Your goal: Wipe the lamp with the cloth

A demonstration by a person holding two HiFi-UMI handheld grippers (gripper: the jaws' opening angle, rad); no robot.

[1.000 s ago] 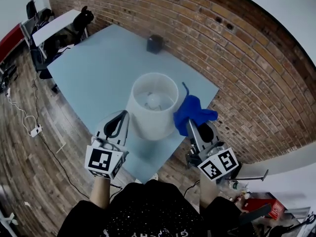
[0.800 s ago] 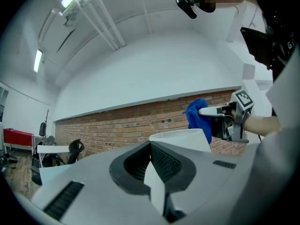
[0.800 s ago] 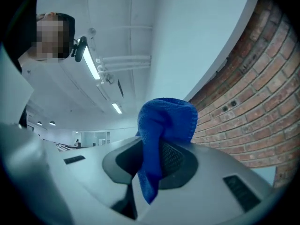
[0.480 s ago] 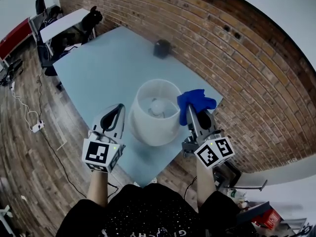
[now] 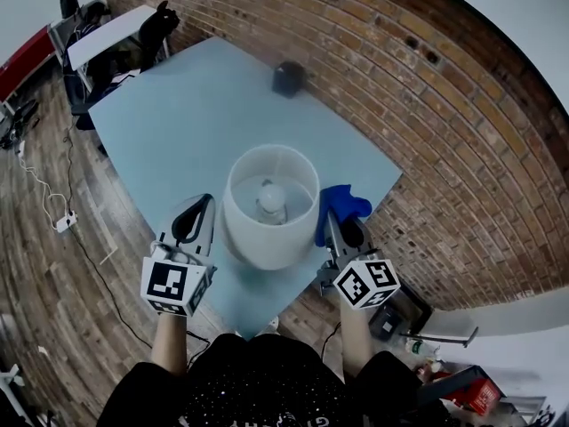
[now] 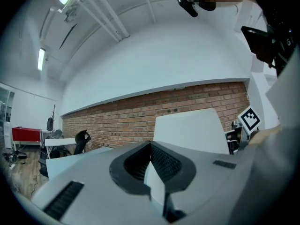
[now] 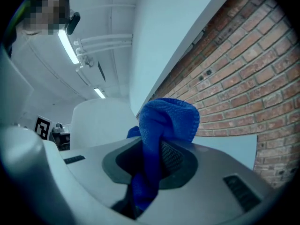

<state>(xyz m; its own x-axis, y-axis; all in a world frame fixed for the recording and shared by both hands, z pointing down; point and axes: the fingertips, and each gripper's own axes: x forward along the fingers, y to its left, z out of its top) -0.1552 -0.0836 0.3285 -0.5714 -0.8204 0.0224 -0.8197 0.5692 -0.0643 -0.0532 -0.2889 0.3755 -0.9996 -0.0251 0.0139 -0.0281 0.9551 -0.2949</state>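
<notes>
R tongs (image 5: 334, 224) clamped on cloth (image 5: 345, 203), beside lamp (image 5: 267, 245), near table (image 5: 178, 123) corner, L tongs (image 5: 206, 205) together

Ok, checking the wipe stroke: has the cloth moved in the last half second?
Yes: the cloth has dropped back toward the person alongside the lampshade.

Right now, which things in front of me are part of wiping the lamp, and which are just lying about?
Part of the job:
white lamp
blue cloth, clamped in the right claw
left claw, shut on nothing, beside the lamp

Just lying about:
small dark object near the table's far edge
desk and chair in the background
</notes>
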